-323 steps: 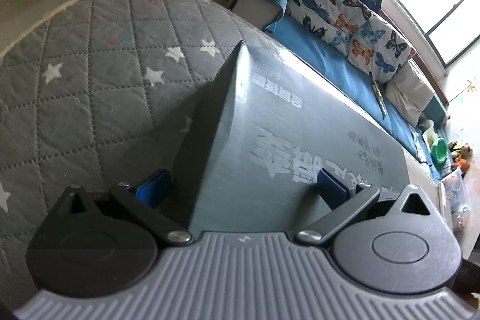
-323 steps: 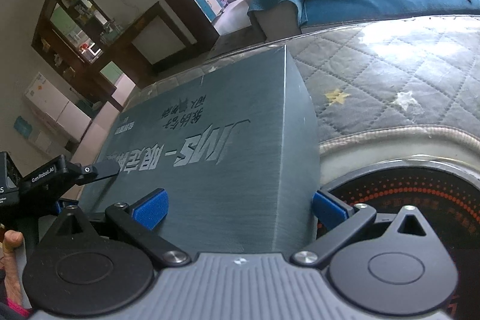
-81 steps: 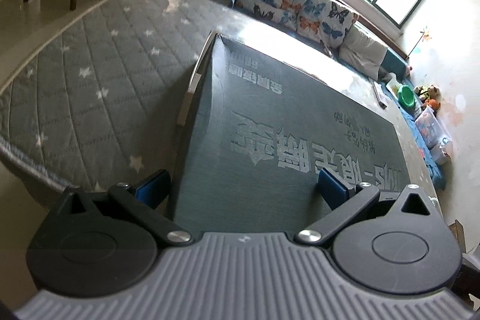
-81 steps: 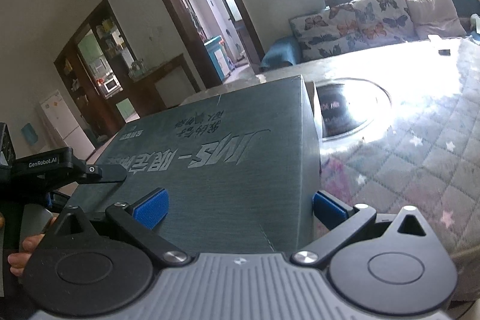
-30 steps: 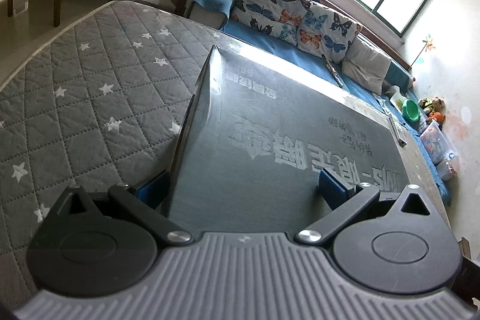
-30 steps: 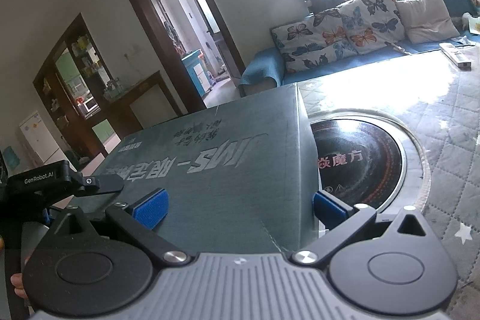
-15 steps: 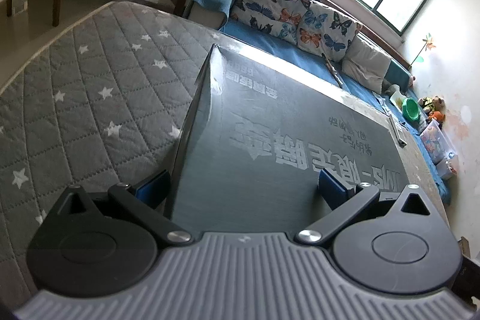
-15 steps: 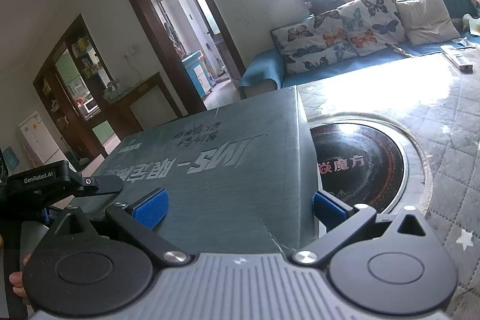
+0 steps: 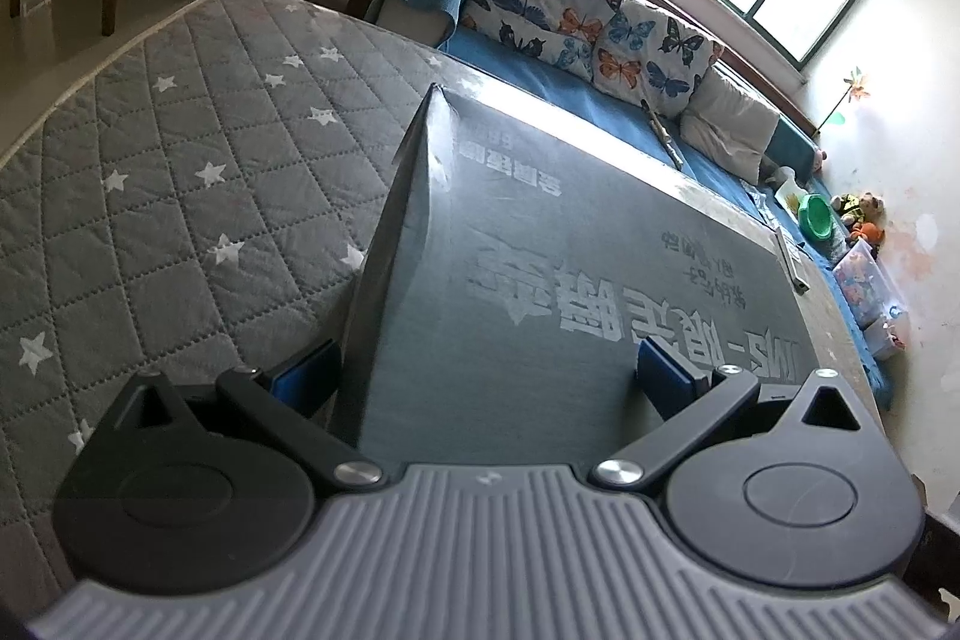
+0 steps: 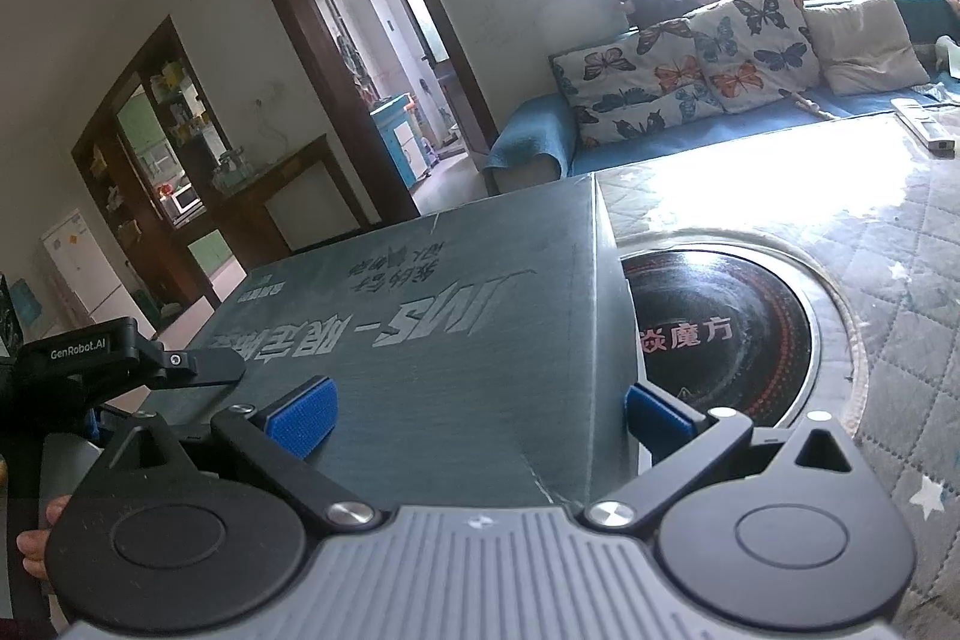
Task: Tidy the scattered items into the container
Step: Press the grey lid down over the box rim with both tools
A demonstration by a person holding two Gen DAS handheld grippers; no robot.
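Above the quilted cover [image 9: 180,172], my left gripper [image 9: 480,376] and right gripper [image 10: 477,409] each clamp one corner of the grey box [image 9: 570,280].

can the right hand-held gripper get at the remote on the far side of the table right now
Probably not: the right hand-held gripper is shut on the grey box, and the remote lies well beyond the round cooktop.

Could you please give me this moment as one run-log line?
left tool: shut on grey box | right tool: shut on grey box | box beside round hotplate
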